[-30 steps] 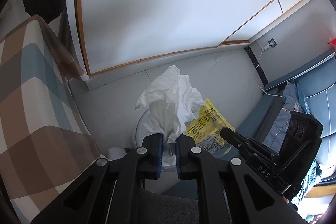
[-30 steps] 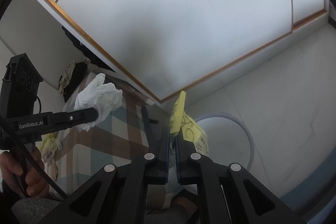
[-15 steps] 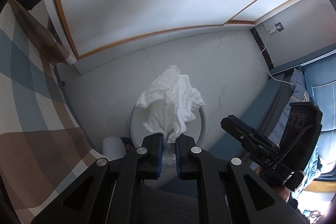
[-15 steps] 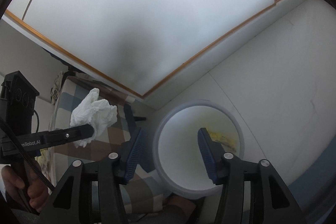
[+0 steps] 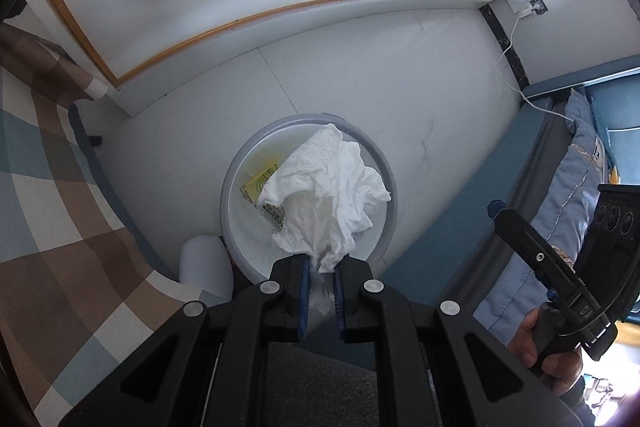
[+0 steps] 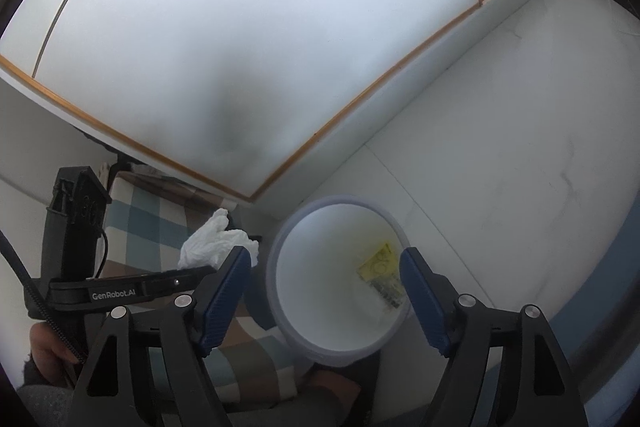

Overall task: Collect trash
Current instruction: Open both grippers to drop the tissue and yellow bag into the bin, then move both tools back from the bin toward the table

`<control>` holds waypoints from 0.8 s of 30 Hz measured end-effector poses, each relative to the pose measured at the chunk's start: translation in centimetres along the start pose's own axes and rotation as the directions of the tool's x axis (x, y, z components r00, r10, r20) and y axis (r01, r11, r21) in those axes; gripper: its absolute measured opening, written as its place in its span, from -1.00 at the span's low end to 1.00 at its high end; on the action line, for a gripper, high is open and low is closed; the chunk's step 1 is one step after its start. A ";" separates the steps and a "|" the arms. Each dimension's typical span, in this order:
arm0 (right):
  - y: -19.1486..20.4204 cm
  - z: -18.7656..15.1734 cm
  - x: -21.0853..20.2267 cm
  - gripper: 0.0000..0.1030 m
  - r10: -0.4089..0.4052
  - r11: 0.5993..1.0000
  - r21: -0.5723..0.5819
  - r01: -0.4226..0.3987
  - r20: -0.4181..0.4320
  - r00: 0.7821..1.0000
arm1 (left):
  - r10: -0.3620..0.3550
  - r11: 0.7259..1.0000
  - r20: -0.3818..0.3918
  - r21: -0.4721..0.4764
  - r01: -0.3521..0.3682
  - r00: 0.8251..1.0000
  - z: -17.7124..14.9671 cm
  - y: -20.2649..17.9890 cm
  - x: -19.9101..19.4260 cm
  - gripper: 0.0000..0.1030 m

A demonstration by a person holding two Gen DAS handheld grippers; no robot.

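Left gripper (image 5: pixel 320 273): blue pads pinched together on the lower end of the crumpled white tissue (image 5: pixel 328 191); it points steeply down over the bin
Right gripper (image 6: pixel 325 291): jaws have just been opening and stand wide apart, nothing between the pads; the bin mouth shows in the gap
White tissue: bunched up above the left gripper's fingertips, hanging over the bin opening, not yet inside
Trash bin (image 6: pixel 280 307): round, pale rim, white inside, standing on the floor just below both grippers
Yellow wrapper (image 6: pixel 380 269): lying at the bottom of the bin, flat against the far inner side; in the left wrist view partly hidden behind the tissue
Checked cloth (image 5: pixel 60 227): brown, blue and white, beside the bin
Floor (image 5: pixel 360 75): pale, running to a wall with a wooden trim line
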State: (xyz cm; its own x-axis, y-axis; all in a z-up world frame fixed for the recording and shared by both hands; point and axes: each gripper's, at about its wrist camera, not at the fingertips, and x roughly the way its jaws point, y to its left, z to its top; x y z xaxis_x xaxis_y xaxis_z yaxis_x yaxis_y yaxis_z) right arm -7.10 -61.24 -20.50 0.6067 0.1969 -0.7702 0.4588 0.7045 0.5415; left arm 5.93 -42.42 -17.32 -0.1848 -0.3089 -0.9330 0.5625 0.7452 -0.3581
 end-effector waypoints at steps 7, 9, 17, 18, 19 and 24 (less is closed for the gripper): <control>-0.1 -0.5 0.0 0.52 -0.019 1.000 -0.008 0.019 -0.003 1.000 | 0.020 0.999 -0.089 0.045 -0.016 0.996 0.6 -1.2 1.5 -0.83; -0.2 -0.5 -0.1 0.52 -0.020 1.000 -0.004 0.020 -0.004 1.000 | 0.016 0.999 -0.113 0.050 -0.010 0.993 0.6 -1.4 1.7 -0.73; -0.1 -0.5 -0.9 0.56 -0.036 0.999 -0.004 0.036 0.006 0.999 | 0.014 0.999 -0.073 0.034 -0.011 0.997 0.5 -1.2 0.4 0.03; 0.0 -0.6 -1.1 0.56 -0.039 0.999 -0.002 0.039 0.008 0.999 | 0.011 1.000 -0.058 0.027 -0.009 0.998 0.3 -0.9 0.0 0.04; 0.0 -0.6 -1.2 0.56 -0.041 0.999 0.000 0.041 0.009 0.999 | 0.010 1.000 -0.047 0.024 -0.009 0.999 0.2 -0.8 -0.3 0.05; 0.6 -1.0 -1.8 0.57 -0.053 0.999 -0.008 0.053 0.009 0.999 | 0.014 1.000 0.036 0.015 -0.015 0.999 -1.1 -0.5 -2.5 0.05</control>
State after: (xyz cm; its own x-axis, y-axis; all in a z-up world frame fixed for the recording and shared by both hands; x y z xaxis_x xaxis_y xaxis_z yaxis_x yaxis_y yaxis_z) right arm -8.60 -60.52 -19.13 0.5873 0.1533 -0.7947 0.4852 0.7193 0.4973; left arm 5.29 -41.35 -14.83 -0.1475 -0.3193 -0.9361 0.5776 0.7405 -0.3436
